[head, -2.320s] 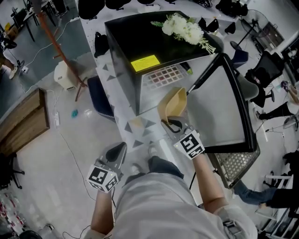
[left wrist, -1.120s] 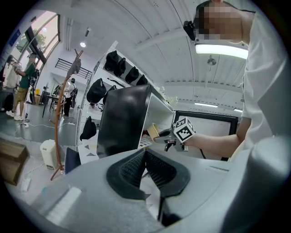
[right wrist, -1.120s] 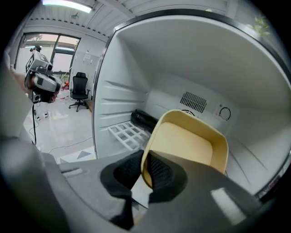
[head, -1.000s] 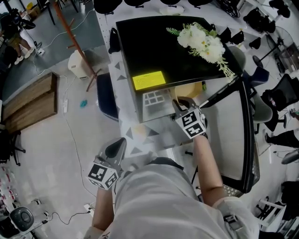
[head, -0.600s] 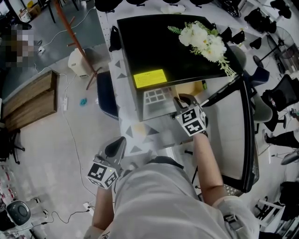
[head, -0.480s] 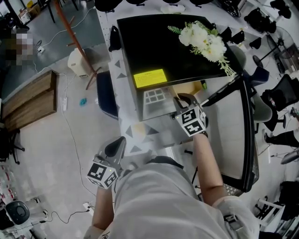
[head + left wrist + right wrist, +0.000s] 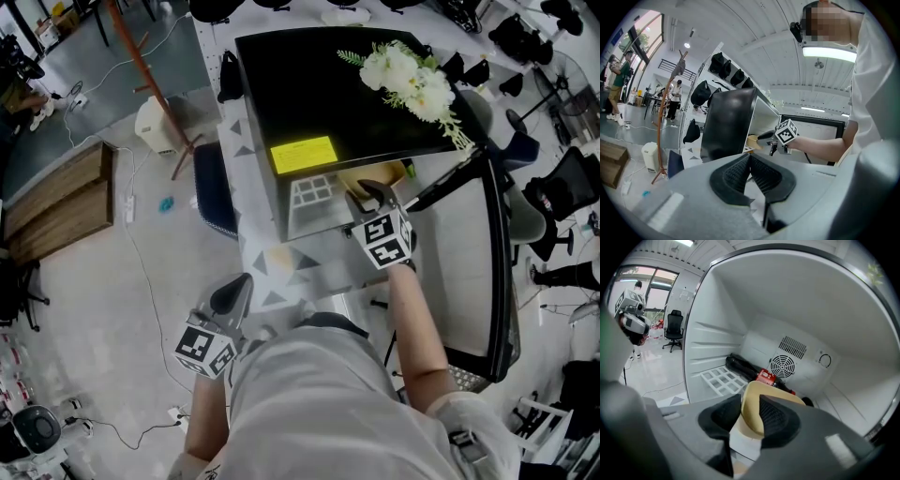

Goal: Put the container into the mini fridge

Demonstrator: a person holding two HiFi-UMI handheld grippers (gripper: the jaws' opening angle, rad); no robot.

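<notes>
Right tongs [image 7: 747, 401] just spreading, container [image 7: 751, 409] wall between jaws in mini fridge [image 7: 740, 301] at frame centre; left tongs [image 7: 749, 161] closed, empty; best back out straight

Light grey short-sleeved shirt [image 7: 309, 403], grey left claw [image 7: 750, 161] and right claw [image 7: 750, 405], black ribbed pads [image 7: 736, 176], white marker cubes [image 7: 204, 354]

right hand-held gripper [image 7: 749, 398] — jaws just opened | container [image 7: 750, 414] — sunk lower, inside mini fridge [image 7: 754, 310]

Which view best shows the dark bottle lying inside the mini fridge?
The right gripper view: it looks into the mini fridge, where the bottle lies by the back wall. The head view's fridge top hides it; the left gripper view shows no bottle.
</notes>
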